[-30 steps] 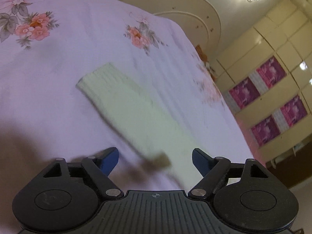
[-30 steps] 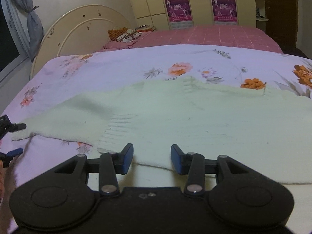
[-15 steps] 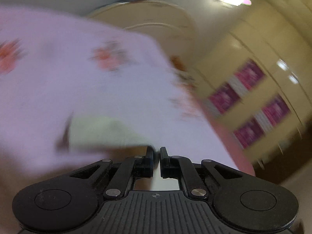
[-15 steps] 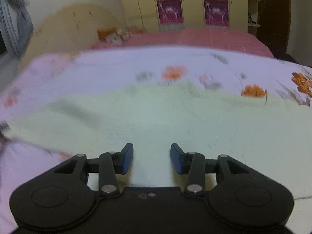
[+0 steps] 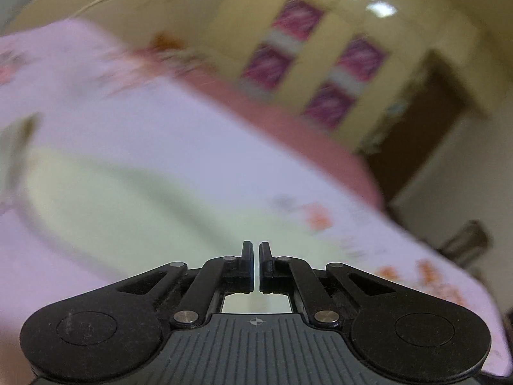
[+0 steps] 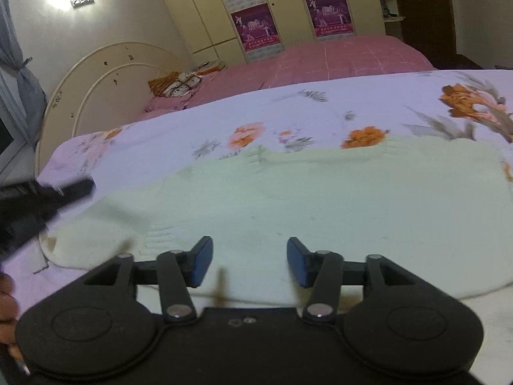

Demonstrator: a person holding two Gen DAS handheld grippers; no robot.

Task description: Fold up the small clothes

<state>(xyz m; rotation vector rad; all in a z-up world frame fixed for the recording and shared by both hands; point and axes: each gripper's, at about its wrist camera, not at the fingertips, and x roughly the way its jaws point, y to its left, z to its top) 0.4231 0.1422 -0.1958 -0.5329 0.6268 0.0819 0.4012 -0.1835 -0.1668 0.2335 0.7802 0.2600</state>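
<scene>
Left tongs point(image 5: 255, 266): the two black fingers stand nearly together, with only a thin bright slit between the pads. Pale fabric shows in the opening behind the fingers, but whether cloth is pinched between them cannot be told; the view is heavily motion-blurred. The tool is tilted, so the bed runs diagonally across the left wrist view. In the right wrist view the same tool appears as a dark blurred mass point(image 6: 38, 202) at the left edge, over the near-left corner of the garment.

Right tongs point(image 6: 249, 261): the fingers are set well apart, blue pads facing each other, nothing between them. The tool sits level and low over the near edge of the garment, pointing across the bed.

Task item: a pale mint-green knitted sweater point(image 6: 320, 205) lies spread flat on the bed, its width spanning most of the right wrist view. The knit is fine, with a ribbed band point(image 6: 166, 234) visible just ahead of the left blue pad. In the left wrist view it reads as a smeared pale green patch point(image 5: 128, 205).

Support: a lilac bedsheet point(image 6: 320, 112) printed with orange flowers and grey leaves. Beyond it lie a pink checked blanket point(image 6: 336, 54), a curved cream headboard point(image 6: 105, 77) and cream wardrobe doors point(image 6: 205, 9) with magenta panels.
</scene>
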